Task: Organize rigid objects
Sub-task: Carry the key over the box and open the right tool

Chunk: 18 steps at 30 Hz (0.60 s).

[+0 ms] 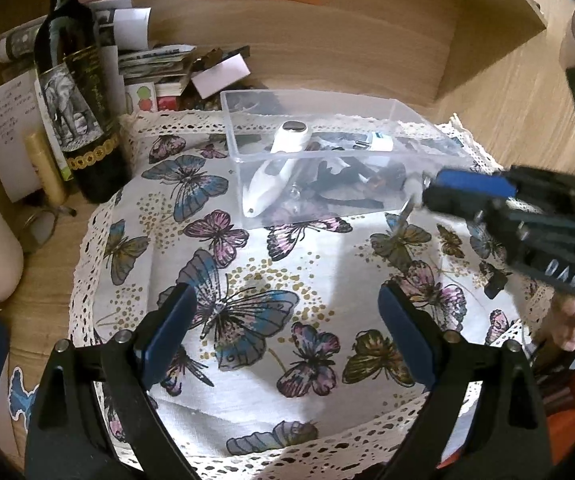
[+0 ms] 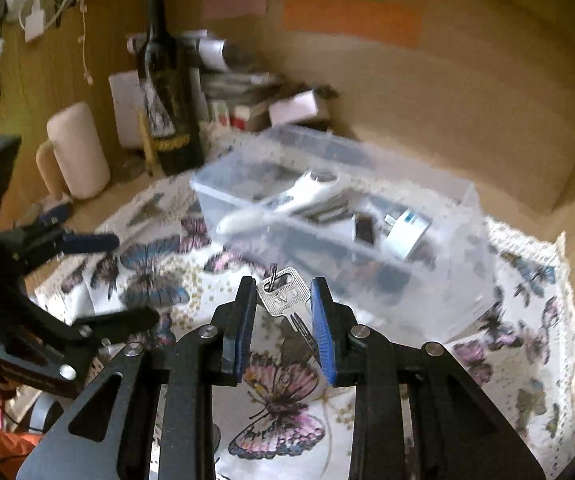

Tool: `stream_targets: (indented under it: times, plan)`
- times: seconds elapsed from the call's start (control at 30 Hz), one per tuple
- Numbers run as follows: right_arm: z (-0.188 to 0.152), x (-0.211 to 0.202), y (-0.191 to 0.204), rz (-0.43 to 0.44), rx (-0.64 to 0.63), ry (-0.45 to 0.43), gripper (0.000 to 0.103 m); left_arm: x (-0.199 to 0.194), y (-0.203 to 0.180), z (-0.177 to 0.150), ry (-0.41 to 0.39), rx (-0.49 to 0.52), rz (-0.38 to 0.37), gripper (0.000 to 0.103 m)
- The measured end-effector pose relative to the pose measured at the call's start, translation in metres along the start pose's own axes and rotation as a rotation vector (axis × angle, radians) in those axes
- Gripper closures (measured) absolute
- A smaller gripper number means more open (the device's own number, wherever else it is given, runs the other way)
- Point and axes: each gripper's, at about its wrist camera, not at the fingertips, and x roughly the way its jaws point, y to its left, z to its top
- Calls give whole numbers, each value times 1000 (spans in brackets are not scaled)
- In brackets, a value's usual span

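Note:
A silver key [image 2: 283,296] is held between the blue pads of my right gripper [image 2: 283,292], which is shut on it above the butterfly cloth, just in front of the clear plastic box [image 2: 459,280]. The same key [image 1: 403,212] hangs from the right gripper [image 1: 427,192] by the box's near right corner in the left wrist view. The clear box [image 1: 311,100] holds a white handheld device [image 1: 275,168], a small white and blue item [image 1: 381,142] and dark objects. My left gripper [image 1: 287,312] is open and empty over the cloth.
A dark wine bottle [image 1: 75,96] stands at the left of the cloth [image 1: 327,264], with papers and small boxes [image 1: 159,68] behind it. A cream cylinder [image 2: 77,152] stands at the far left. Wooden walls close in the back and right.

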Motion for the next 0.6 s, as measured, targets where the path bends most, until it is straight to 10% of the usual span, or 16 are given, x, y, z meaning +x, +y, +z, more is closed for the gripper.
stream_targets:
  times: [0.6]
  plan:
    - [55, -23, -17, -70, 27, -200, 77, -2, -2, 11, -38, -3, 1, 10]
